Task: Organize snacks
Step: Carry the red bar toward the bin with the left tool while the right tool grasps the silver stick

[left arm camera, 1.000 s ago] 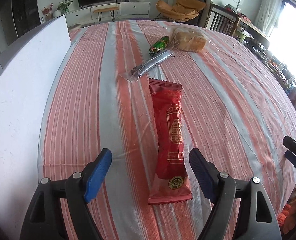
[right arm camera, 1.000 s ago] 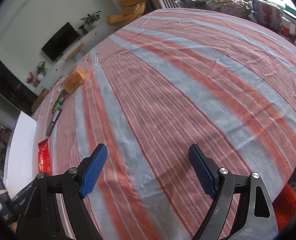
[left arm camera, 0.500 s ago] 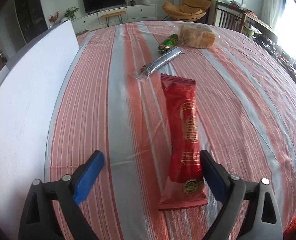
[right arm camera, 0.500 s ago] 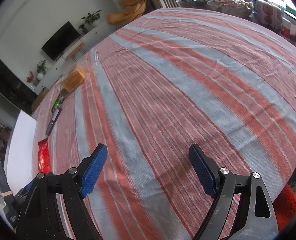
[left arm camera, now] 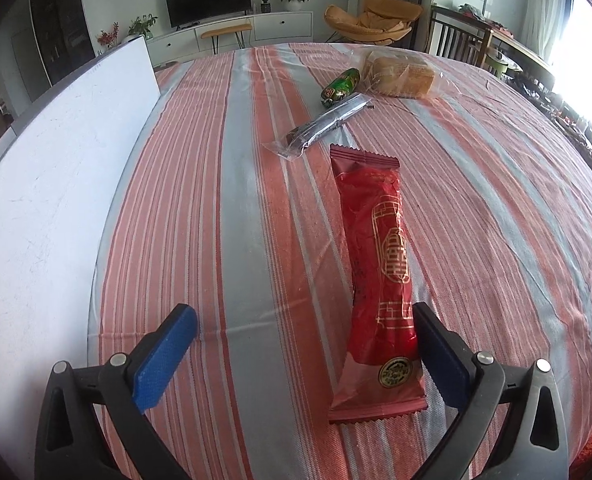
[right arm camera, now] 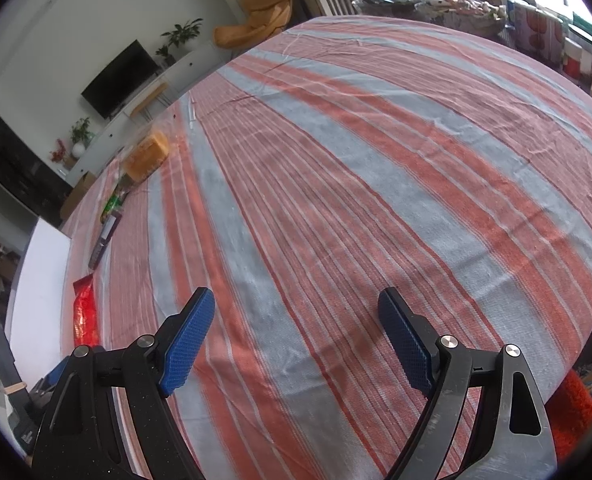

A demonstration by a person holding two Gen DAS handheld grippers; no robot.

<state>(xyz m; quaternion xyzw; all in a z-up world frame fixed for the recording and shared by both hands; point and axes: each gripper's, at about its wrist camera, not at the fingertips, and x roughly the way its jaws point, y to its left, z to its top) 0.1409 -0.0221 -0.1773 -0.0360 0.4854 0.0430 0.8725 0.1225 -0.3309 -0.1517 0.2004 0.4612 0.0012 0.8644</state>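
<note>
Red snack packet laid in line, left gripper letting go

Left gripper (left arm camera: 302, 344) jaws are opening around the red snack packet (left arm camera: 378, 268), pads clear; right gripper (right arm camera: 296, 340) gapes empty. Next likely: fetch the dark wrapped bar (left arm camera: 324, 126).

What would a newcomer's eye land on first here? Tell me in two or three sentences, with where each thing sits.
First the long red snack packet, lying lengthwise on the striped tablecloth, its near end beside the right finger of the opening left gripper, nothing gripped. Beyond it lie a dark clear-wrapped bar, a green packet and bagged bread in a rough line. A white board stands along the left edge.
</note>
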